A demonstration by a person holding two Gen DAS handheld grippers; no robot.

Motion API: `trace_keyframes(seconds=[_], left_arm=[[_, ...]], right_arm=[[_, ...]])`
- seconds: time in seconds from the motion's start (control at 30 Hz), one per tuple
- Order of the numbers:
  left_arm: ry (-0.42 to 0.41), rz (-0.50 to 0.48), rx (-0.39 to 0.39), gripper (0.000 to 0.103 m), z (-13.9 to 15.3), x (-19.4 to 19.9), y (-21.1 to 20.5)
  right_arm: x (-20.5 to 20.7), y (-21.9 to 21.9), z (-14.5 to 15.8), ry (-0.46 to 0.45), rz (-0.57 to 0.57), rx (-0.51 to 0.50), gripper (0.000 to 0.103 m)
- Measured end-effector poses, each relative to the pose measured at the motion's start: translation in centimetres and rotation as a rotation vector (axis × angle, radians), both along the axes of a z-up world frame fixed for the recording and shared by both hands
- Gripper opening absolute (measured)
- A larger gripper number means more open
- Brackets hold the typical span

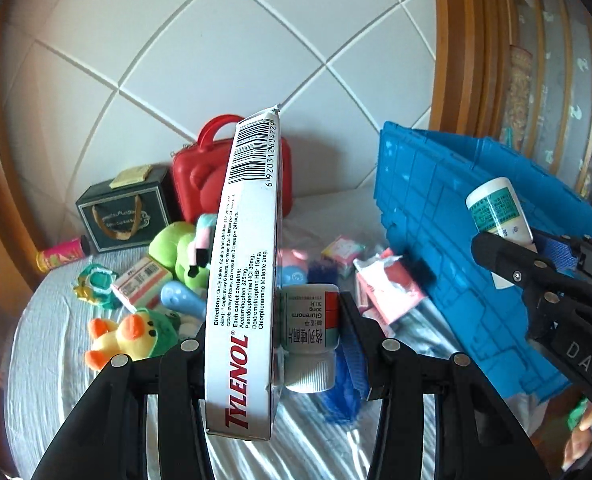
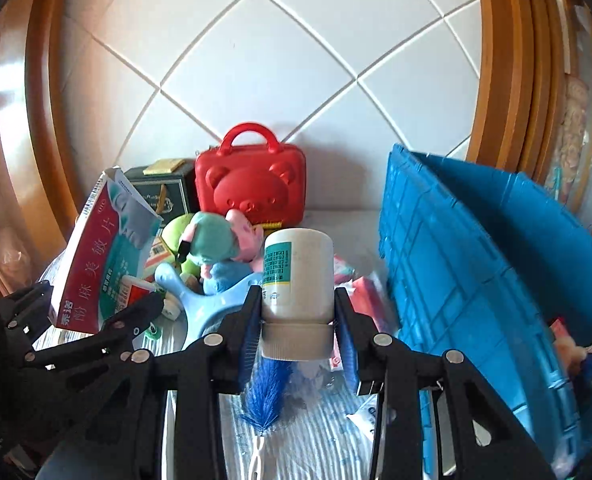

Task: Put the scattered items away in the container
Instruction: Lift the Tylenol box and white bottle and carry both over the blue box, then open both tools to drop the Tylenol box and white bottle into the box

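Observation:
My left gripper [image 1: 274, 340] is shut on a white Tylenol box [image 1: 246, 264] and a small medicine bottle [image 1: 311, 340] pressed beside it, both held above the bed. My right gripper [image 2: 297, 320] is shut on a white medicine bottle [image 2: 297, 276] with a green label, cap toward the camera. The blue plastic crate [image 2: 475, 264] stands to the right, tilted, with a few items inside. In the left wrist view the right gripper [image 1: 535, 264] and its bottle [image 1: 497, 208] hang in front of the crate [image 1: 435, 216]. The left gripper with the box [image 2: 96, 264] shows at the left in the right wrist view.
Scattered on the bed: plush toys [image 1: 136, 332], a green plush [image 1: 176, 252], a blue toy [image 2: 200, 304], pink packets [image 1: 387, 284], a blue brush [image 2: 264, 392]. A red bear case [image 2: 252, 184] and a dark gift box [image 1: 124, 208] stand against the tiled wall.

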State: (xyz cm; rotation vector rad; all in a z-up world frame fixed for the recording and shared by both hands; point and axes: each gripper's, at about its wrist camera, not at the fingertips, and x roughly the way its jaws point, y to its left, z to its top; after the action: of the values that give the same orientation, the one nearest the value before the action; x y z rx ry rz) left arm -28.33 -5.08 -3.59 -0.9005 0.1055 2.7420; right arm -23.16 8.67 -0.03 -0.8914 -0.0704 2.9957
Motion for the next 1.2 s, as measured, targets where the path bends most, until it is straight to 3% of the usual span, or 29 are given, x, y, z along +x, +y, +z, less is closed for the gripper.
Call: trace_keyframes(seconds=[0.13, 0.27, 0.5, 0.67, 0.83, 1.1, 1.2], left_arm=[[0.065, -0.040, 0.020, 0.045, 3.2, 2.3, 4.1], [0.103, -0.073, 0.030, 0.046, 5.4, 4.3, 10.7], [0.125, -0.089, 0.059, 0.046, 6.4, 7.9, 24.9], [0.053, -0.080, 0.026, 0.046, 5.6, 9.2, 33.4], [0.009, -0.059, -0.032, 0.046, 4.6, 9.6, 37.8], [-0.020, -0.034, -0.068, 0.046, 3.4, 9.0, 40.6], [-0.010, -0.036, -0.063, 0.051, 3.4, 8.7, 40.9]], right_arm=[[2.7, 3.9, 3.3, 0.071, -0.042, 0.027, 0.034], [5.0, 10.5, 4.9, 0.105, -0.086, 0.047, 0.034], [7.7, 24.1, 5.0, 0.113, -0.086, 0.098, 0.034], [7.3, 31.9, 3.6, 0.043, -0.075, 0.117, 0.034], [6.3, 36.6, 1.4, -0.028, -0.059, 0.084, 0.034], [5.4, 39.0, -0.5, -0.064, -0.033, 0.046, 0.034], [5.5, 39.5, -0.4, -0.050, -0.039, 0.038, 0.034]])
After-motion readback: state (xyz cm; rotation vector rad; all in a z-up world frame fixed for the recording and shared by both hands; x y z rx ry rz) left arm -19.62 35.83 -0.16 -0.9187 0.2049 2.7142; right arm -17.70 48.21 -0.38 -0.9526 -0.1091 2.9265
